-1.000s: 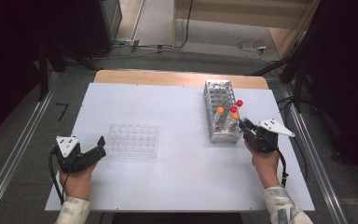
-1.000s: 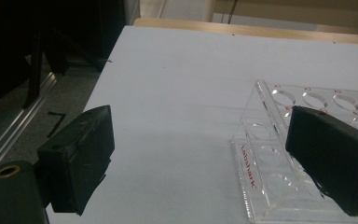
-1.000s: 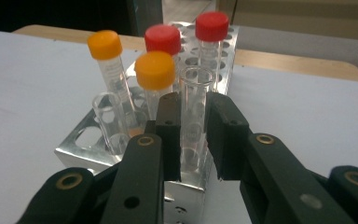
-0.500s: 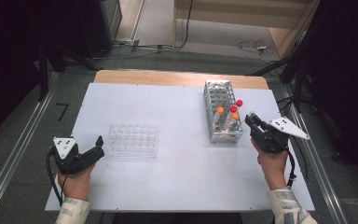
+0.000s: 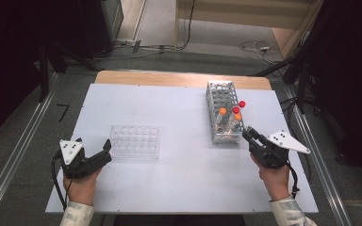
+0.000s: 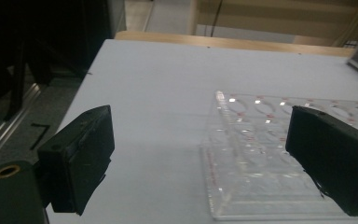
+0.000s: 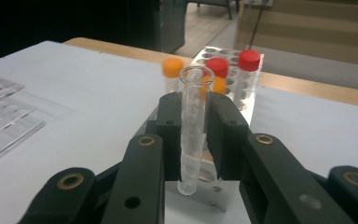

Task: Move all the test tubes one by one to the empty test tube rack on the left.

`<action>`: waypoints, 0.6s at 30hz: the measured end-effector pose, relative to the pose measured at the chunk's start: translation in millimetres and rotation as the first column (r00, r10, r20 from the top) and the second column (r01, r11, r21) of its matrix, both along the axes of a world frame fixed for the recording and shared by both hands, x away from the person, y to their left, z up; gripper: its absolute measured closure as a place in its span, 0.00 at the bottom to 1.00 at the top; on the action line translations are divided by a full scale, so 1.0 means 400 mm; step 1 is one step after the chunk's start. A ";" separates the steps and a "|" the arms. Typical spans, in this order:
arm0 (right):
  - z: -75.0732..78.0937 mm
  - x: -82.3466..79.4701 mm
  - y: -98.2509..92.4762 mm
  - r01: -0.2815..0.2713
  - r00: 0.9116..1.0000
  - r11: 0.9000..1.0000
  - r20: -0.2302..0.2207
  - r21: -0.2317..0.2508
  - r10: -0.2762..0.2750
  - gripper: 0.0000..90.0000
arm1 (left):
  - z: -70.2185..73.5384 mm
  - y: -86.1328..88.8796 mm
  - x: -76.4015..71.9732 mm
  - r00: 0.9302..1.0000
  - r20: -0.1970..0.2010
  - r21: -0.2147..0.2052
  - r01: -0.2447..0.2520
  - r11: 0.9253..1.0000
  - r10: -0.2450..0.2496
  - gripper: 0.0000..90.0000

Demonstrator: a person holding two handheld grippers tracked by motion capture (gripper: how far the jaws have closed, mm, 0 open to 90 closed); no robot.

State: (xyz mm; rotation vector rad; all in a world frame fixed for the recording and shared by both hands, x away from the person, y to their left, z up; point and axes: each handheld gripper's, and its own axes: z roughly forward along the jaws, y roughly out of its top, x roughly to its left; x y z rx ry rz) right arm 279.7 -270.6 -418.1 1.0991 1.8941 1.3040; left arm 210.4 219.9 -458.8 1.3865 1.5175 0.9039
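Two grippers, two racks and five tubes on a white worktop (image 5: 184, 183), left to right. At far left, the left gripper (image 5: 104, 151), held in one hand (image 5: 79, 187), rests low with its jaws spread wide and empty; its tips lie just beside the near left corner of one clear plastic well rack (image 5: 135, 141), which lies flat. The left gripper view shows this rack's round wells and red markings, too faint to read from above. Right of centre stands one tall tube rack (image 5: 222, 110) holding four capped tubes: two with orange caps (image 5: 222, 111) and two with red caps (image 5: 242, 104). At far right, the right gripper (image 5: 248, 133), in the other hand (image 5: 275, 181), is just off the rack's near end. The right gripper view shows its jaws clamped on one clear uncapped test tube (image 7: 192, 130), long axis upright, open mouth upward, rounded base hanging below the jaws in front of the rack; the high view cannot resolve this tube.
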 end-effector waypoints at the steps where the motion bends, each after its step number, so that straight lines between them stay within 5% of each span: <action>1: -0.002 -0.006 0.007 -0.011 1.000 1.000 -0.004 -0.001 0.011 0.81 | 0.003 -0.010 -0.003 1.000 0.000 -0.001 0.018 1.000 -0.018 0.10; 5: -0.014 -0.028 0.040 -0.068 0.998 0.998 -0.010 -0.017 0.068 0.81 | 0.018 -0.063 -0.011 0.993 0.002 -0.004 0.117 0.993 -0.117 0.10; 9: -0.032 -0.046 0.075 -0.128 0.991 0.992 -0.028 -0.022 0.127 0.81 | 0.029 -0.116 -0.018 0.979 0.003 0.000 0.203 0.979 -0.203 0.11; 18: -0.060 -0.057 0.147 -0.217 0.975 0.976 -0.058 -0.031 0.215 0.81 | 0.035 -0.194 -0.006 0.955 -0.012 0.017 0.297 0.955 -0.297 0.12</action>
